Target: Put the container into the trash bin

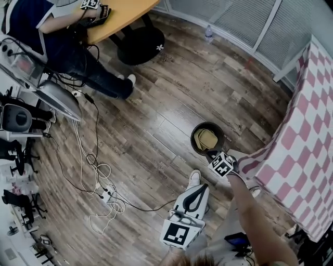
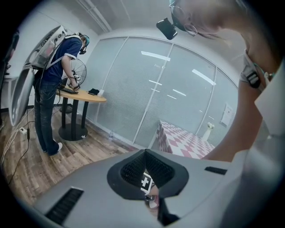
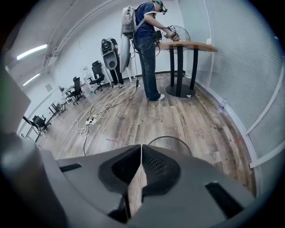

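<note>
The yellowish container (image 1: 206, 138) lies inside the bin (image 1: 193, 141), which stands on the wood floor (image 1: 156, 114) just beside the checked table (image 1: 307, 156). The right gripper (image 3: 141, 146) hangs just above the bin's near rim, pointing steeply down at it, its jaws pressed together with nothing between them. The left gripper (image 2: 145, 151) is held close to the person's body, back from the bin, its jaws likewise tip to tip and empty; a second person (image 1: 78, 57) stands at a round table (image 1: 119, 15) far across the floor from the bin.
</note>
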